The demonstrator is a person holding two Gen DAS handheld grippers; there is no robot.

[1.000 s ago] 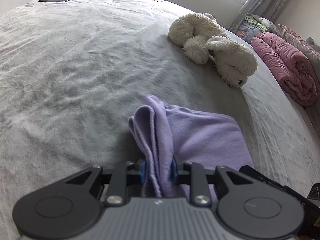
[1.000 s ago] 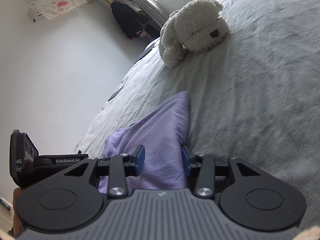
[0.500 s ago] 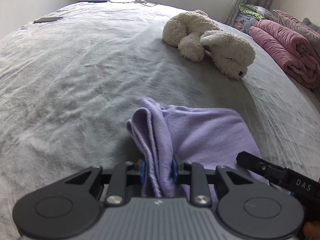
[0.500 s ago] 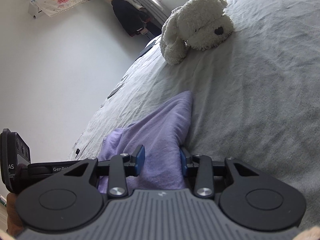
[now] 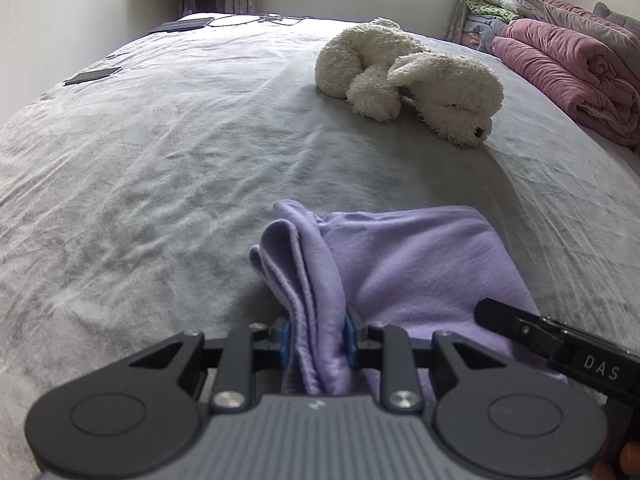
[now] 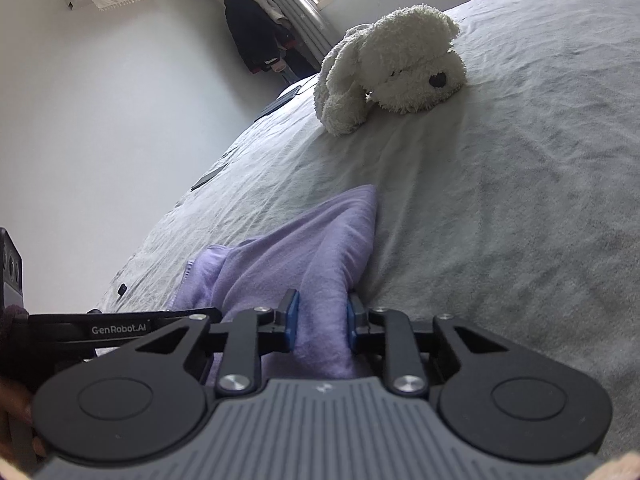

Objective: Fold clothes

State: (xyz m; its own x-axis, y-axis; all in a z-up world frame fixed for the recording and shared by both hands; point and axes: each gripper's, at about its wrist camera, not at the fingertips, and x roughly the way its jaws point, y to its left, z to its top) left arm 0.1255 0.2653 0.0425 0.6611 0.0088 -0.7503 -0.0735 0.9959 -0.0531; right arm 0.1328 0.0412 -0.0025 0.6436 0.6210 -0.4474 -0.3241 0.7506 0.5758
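Observation:
A lilac garment (image 5: 416, 264) lies partly folded on the grey bed (image 5: 160, 168). My left gripper (image 5: 316, 340) is shut on a bunched edge of it, whose layered folds stand up between the blue pads. In the right wrist view the same lilac garment (image 6: 304, 248) runs forward from my right gripper (image 6: 319, 318), whose jaws are closing with a thick fold of the cloth between the pads, which press on it. The right gripper's arm (image 5: 560, 344) shows at the lower right of the left wrist view. The left gripper's arm (image 6: 120, 328) shows at the lower left of the right wrist view.
A white plush dog (image 5: 408, 80) lies on the bed beyond the garment, also the plush dog (image 6: 392, 68). Rolled pink quilts (image 5: 568, 64) are stacked at the far right. A dark phone (image 5: 92, 76) and a tablet with cables (image 5: 188, 24) lie near the bed's far left edge.
The right gripper's pads have drawn in onto the lilac fold. The left view has rolled and shifted a little, still holding its bunched edge; the right gripper's arm has come further into it.

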